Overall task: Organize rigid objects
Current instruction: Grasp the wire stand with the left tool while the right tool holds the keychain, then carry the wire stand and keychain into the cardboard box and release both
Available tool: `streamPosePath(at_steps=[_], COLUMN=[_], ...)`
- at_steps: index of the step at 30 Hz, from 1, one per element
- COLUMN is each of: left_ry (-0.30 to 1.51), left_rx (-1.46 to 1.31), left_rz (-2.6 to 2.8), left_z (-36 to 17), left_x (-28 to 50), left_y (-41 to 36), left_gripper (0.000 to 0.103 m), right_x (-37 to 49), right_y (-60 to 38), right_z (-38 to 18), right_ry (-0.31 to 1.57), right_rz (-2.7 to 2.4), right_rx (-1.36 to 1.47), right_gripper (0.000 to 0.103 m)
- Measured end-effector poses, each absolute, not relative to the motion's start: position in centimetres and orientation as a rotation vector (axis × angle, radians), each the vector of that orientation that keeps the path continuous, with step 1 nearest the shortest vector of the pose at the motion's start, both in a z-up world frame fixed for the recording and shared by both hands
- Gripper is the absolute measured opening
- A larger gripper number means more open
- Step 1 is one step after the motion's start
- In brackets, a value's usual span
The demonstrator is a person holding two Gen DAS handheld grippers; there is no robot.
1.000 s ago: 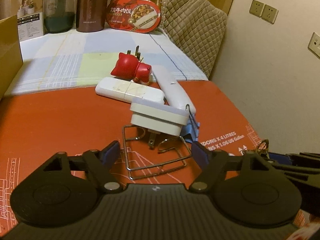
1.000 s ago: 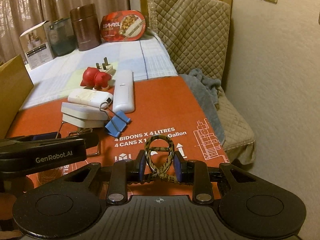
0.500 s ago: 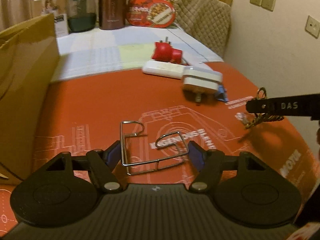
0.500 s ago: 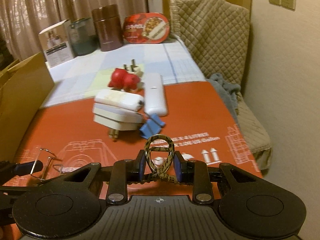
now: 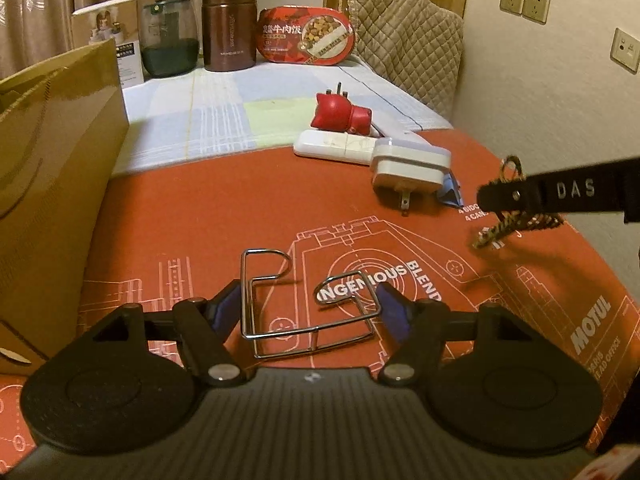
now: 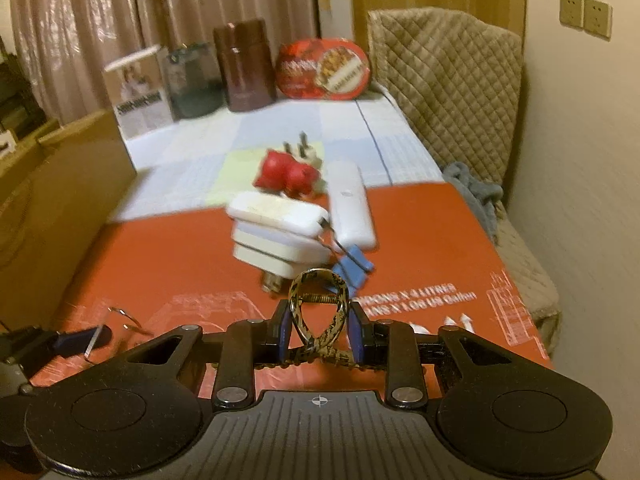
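**Wire rack in your left tongs, patterned clip in your right**

Your left gripper clamps the thin bent chrome wire rack just above the smooth red printed cardboard sheet. Your right gripper is closed tight on the mottled gold-and-black looped hair clip. Farther off lie a white boxy plug adapter, a glossy red pig figurine and a pale checked cloth; a brown cardboard box stands left.

Left gripper: angled down toward the surface, blue pads pressing on both sides of a bent wire rack; jaws have just closed slightly further on it. Right gripper: angled down, fully closed, clamping a patterned clip; its fingers enter the left view from the right edge.
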State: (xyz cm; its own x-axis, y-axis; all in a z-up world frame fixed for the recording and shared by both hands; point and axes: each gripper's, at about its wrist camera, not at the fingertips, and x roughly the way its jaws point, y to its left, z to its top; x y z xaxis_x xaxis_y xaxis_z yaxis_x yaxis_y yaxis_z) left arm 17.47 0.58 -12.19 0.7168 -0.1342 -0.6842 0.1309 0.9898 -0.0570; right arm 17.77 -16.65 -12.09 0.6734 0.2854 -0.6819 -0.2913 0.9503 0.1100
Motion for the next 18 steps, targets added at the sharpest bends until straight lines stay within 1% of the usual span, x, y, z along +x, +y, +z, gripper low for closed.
streamPosePath(at_steps=[4,7,12,18], left_ry=[0.741,0.72,0.667,0.607], left_rx=[-0.015,-0.033,-0.028,-0.017], left_rz=[-0.137,-0.131,-0.116,-0.083], left_z=[-10.7,-8.9,-4.7,0.8], left_x=[16.8,16.2,15.0,13.8], left_y=[1.3,2.2,4.5,8.9], left_gripper=[0.067,0.067,0.067,0.067], right_x=[17.2,16.9,15.9,15.1], right_y=[-15.7,-15.2,-13.9,-10.4], right_z=[-10.9,-10.4,-9.2,-5.7], right_ry=[0.704,0.693,0.672,0.635], right_rz=[0.368,0.399,0.453,0.575], right_rx=[-0.011,0.008,0.007,0.003], right_gripper=[0.026,0.026,0.026,0.026])
